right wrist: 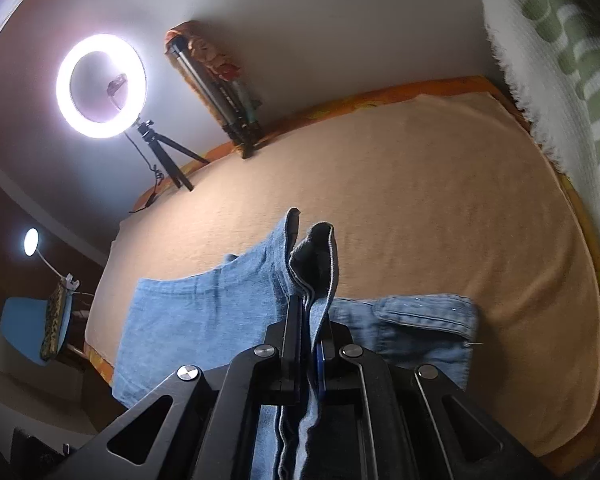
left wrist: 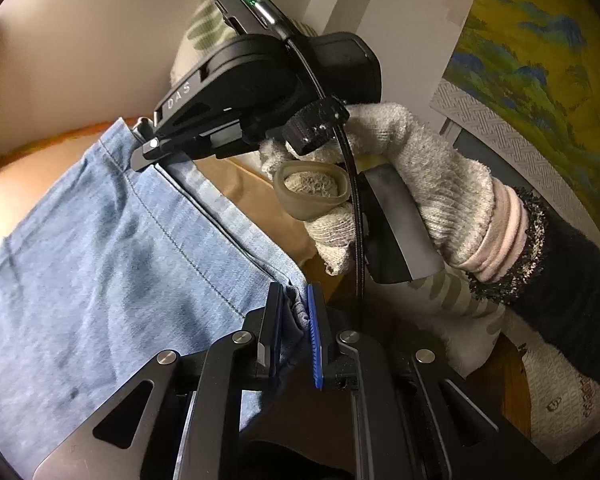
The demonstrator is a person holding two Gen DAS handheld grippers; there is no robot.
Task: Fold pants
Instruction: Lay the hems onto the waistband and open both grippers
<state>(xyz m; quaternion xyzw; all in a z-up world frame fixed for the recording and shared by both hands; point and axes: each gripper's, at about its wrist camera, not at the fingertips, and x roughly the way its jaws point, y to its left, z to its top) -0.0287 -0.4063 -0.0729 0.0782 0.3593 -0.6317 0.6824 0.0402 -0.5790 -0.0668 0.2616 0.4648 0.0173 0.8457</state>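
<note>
Closest in, the left gripper [left wrist: 294,328] is clenched on a bunched edge of the light-blue denim pants [left wrist: 100,248]; its black and blue pads pinch the cloth between them; just beyond the pants' far hem the right gripper [left wrist: 148,156] bites that same edge, gripped by a hand in a grey knit glove [left wrist: 420,184]. From the right wrist, the right gripper [right wrist: 310,320] is clamped on a folded stack of denim that stands up past its tips; the rest of the pants [right wrist: 204,312] lies flat on the tan blanket [right wrist: 420,208]; beyond the pants, at the blanket's far edge, a lit ring light [right wrist: 100,84] stands on a small tripod beside a folded tripod [right wrist: 220,96] against the wall.
</note>
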